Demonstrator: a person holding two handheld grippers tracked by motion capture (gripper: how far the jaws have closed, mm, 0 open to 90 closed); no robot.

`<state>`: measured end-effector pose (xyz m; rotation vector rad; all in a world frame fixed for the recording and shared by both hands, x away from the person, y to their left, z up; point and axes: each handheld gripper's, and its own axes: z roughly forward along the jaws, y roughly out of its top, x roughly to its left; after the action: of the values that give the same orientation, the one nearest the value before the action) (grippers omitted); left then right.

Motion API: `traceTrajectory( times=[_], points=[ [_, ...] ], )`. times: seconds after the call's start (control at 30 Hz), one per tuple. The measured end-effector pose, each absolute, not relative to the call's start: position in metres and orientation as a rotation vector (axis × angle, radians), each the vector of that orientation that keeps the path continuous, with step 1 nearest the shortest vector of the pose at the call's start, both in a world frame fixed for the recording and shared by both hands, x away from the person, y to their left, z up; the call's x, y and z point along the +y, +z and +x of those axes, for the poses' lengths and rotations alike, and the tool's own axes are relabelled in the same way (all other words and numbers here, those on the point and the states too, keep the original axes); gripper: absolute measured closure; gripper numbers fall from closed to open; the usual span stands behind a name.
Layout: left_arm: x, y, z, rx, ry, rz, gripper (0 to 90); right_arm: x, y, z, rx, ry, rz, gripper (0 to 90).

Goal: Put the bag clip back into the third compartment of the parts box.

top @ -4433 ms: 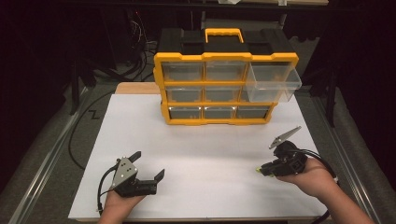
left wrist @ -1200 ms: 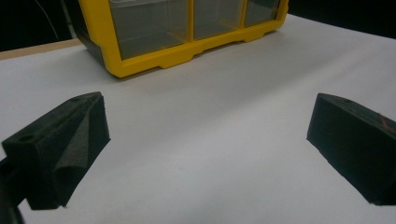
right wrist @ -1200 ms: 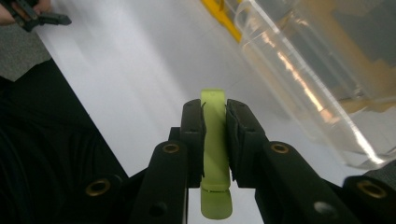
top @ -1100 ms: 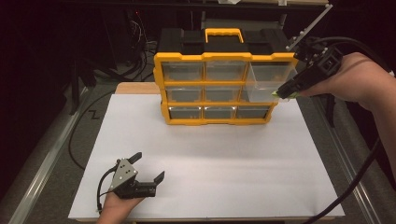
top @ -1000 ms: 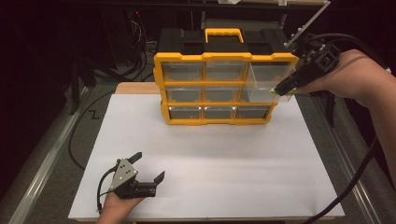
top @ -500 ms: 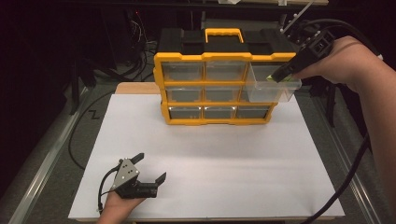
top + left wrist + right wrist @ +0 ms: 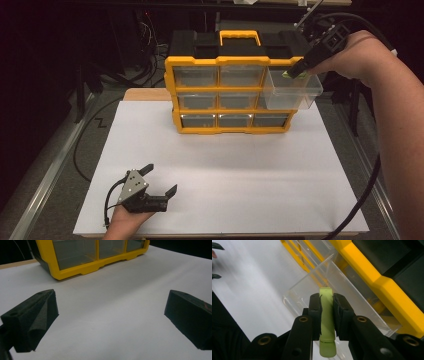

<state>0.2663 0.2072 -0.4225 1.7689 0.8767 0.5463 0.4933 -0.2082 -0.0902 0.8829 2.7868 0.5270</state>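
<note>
A white sheet (image 7: pixel 240 165) covers the counter; the room behind is dark, with cables hard to make out. The left claw (image 7: pixel 159 181) rests near the front edge, spread wide. The right claw (image 7: pixel 296 73) pinches a green piece (image 7: pixel 326 322) over the pulled-out clear drawer (image 7: pixel 292 92) of the yellow box (image 7: pixel 227 92). The piece's shape is partly hidden.

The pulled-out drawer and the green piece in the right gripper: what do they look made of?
The drawer looks like clear, glossy hard plastic: the yellow frame shows through its walls and its edges catch light. The green piece looks like pale, smooth, opaque plastic with a soft sheen, though it could be rubbery. It holds its shape between the right gripper jaws.
</note>
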Motion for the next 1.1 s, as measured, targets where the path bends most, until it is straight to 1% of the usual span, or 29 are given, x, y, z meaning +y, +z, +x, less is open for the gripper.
traceTrajectory(
  times=[0.47,0.73,0.77,0.83,0.93,1.1],
  points=[
    [0.207,-0.423,0.267,0.871,0.530,1.774,0.4,-0.201,-0.116,0.507,2.809,0.484,0.894,78.7],
    [0.206,-0.423,0.268,0.867,0.522,1.779,0.4,-0.205,-0.124,0.508,2.819,0.491,0.895,78.3],
    [0.206,-0.423,0.268,0.867,0.522,1.780,0.5,-0.205,-0.123,0.508,2.816,0.494,0.904,76.6],
    [0.207,-0.423,0.268,0.871,0.538,1.778,0.4,-0.207,-0.121,0.509,2.788,0.519,0.908,54.5],
    [0.209,-0.423,0.270,0.893,0.542,1.774,0.4,-0.210,-0.113,0.504,2.768,0.545,0.932,47.1],
    [0.210,-0.423,0.271,0.901,0.547,1.779,0.4,-0.213,-0.105,0.487,2.787,0.546,0.906,45.0]
  ],
)
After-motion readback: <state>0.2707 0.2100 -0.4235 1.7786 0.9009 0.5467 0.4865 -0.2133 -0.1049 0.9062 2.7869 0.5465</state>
